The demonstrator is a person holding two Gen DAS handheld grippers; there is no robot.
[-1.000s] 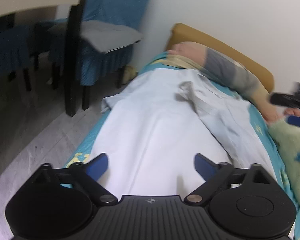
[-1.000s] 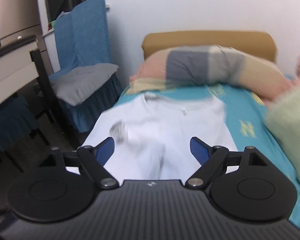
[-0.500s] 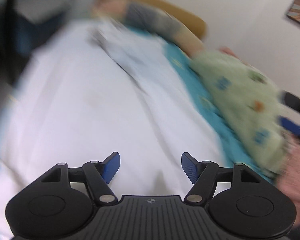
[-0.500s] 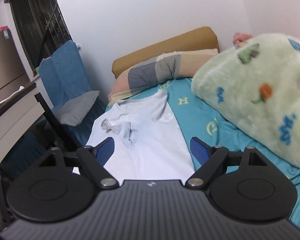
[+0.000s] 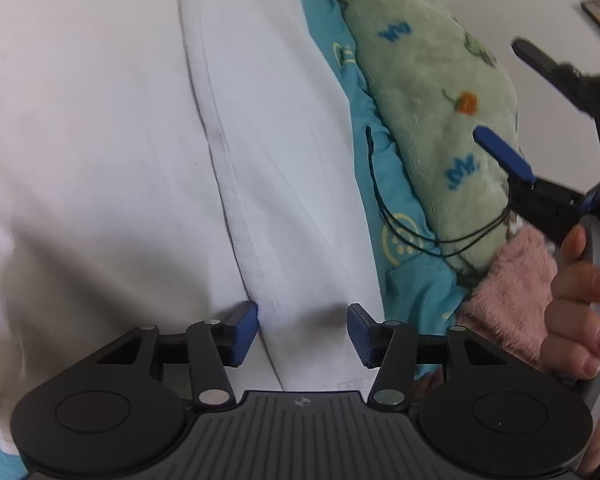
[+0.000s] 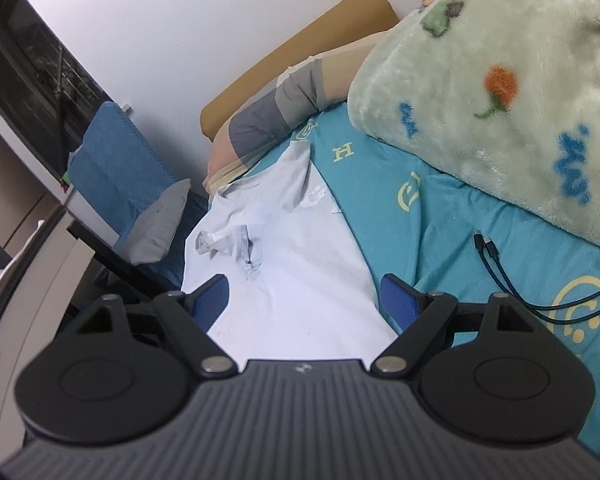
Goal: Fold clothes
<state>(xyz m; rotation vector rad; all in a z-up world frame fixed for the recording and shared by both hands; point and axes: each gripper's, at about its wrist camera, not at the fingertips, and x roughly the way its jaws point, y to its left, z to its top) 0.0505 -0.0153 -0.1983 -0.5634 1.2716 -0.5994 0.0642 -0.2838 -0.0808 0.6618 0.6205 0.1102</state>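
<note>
A pale white-blue garment (image 5: 148, 128) lies spread along the bed, one side folded over so a long edge runs down its middle. It also shows in the right wrist view (image 6: 292, 264), with a crumpled sleeve or collar at its far left. My left gripper (image 5: 302, 330) is open, low over the folded strip near the garment's hem, nothing between its blue pads. My right gripper (image 6: 304, 300) is open and empty above the garment's near end; it also shows at the right of the left wrist view (image 5: 540, 152), held in a hand.
A fluffy green blanket (image 6: 500, 80) is heaped on the right side of the teal bedsheet (image 6: 440, 232). A black cable (image 6: 512, 276) lies on the sheet. A striped pillow (image 6: 276, 120) and headboard are at the far end. A blue-covered chair (image 6: 120, 164) stands left of the bed.
My left gripper swung right and dropped close to the garment's folded edge, its jaws narrower than before. My right gripper tilted and moved right, toward the blanket.
</note>
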